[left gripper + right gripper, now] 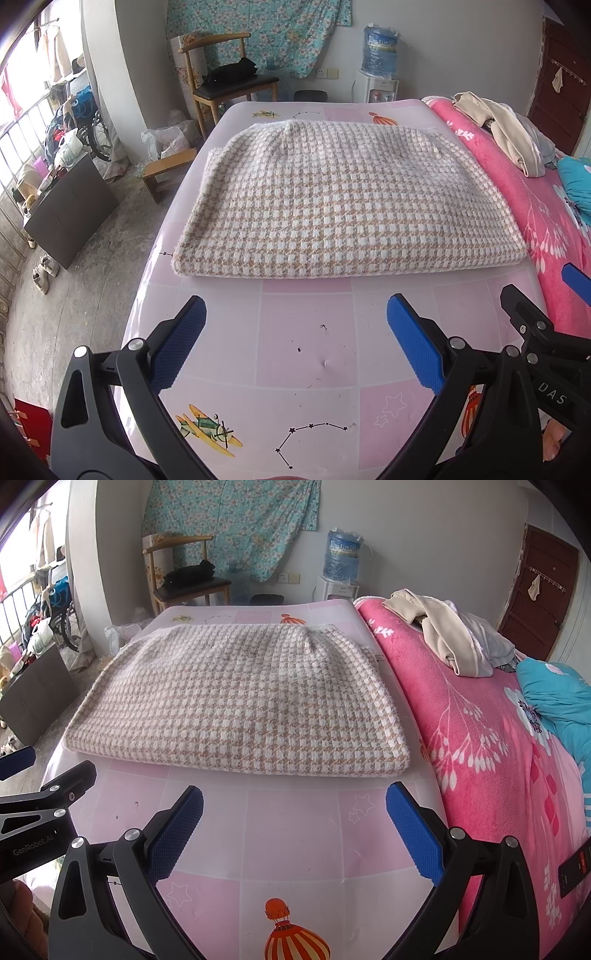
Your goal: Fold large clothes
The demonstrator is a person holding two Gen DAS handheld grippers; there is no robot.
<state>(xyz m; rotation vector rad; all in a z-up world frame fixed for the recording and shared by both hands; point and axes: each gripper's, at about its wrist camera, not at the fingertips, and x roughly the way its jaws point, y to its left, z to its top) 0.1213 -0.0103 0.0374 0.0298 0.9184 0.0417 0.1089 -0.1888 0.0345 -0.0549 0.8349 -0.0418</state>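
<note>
The left tongs (295,339) are spread wide with nothing between the blue pads (177,343). They hang over the near part of the bench (306,321), which has a pink cover with a little plane (208,430) and a star line (310,439) drawn on it. The right tongs (294,825) are spread wide too and hold nothing. A red balloon picture (293,936) sits just under them at 6 o'clock. Each tongs shows a bit in the other's view: the right one at 3 o'clock in the left view, the left one at 9 o'clock in the right view.

At 12 o'clock from both tongs lies the sweater (340,199), apart from them. It is white and tan with small checks. It is folded into a thick flat block in the middle of the bench, with its folded edge facing the tongs.

At 2 o'clock there is a bed with a pink blanket (480,746) with white flowers, just beside the bench. Cream clothes (443,635) are piled on it, and a blue thing (554,694) lies farther right.

Far back at 11 o'clock stands a wood chair (229,77) with a black thing on its seat. A flowery cloth (258,29) hangs on the wall. At 1 o'clock a big water jug (380,48) sits on a white stand. A brown door (539,590) is at the far right.
</note>
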